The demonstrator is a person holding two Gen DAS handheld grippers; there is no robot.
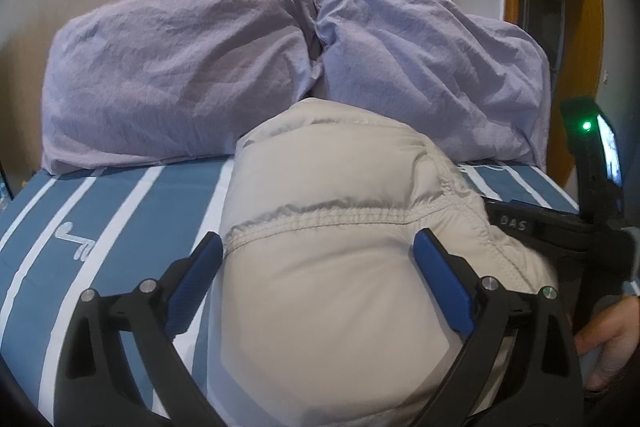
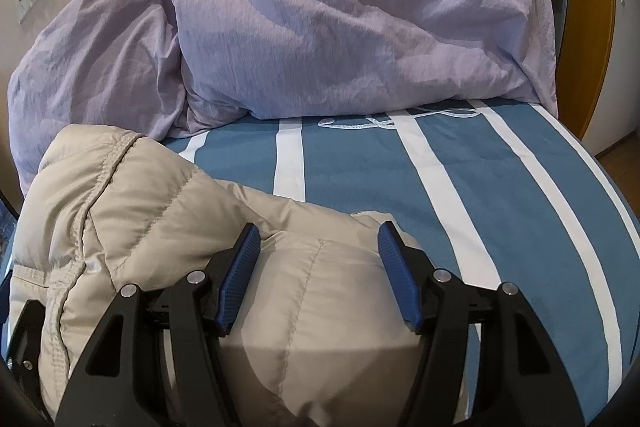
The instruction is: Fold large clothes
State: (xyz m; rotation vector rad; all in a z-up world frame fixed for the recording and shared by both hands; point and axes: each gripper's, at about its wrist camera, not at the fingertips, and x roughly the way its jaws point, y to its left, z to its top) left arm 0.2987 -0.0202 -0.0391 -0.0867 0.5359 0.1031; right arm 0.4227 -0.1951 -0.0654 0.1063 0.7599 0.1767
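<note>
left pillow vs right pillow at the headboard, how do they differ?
Colour: in the left wrist view the left pillow reads greyer mauve, the right pillow bluer lilac.
Pose: the left pillow lies low and wide; the right pillow stands taller, its top corner poking above the left pillow.
Jacket: the beige puffer jacket hides more of the right pillow's lower edge.
Shared: wrinkled purple cases on the striped bedsheet.

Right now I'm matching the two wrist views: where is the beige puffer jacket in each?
Left wrist: the beige puffer jacket fills centre and bottom, between the open fingers of the left hand-held gripper.
Right wrist: lower left to centre, under the open right hand-held gripper.
Shared landmark: the lilac pillows behind it, on the blue striped bedsheet.
</note>
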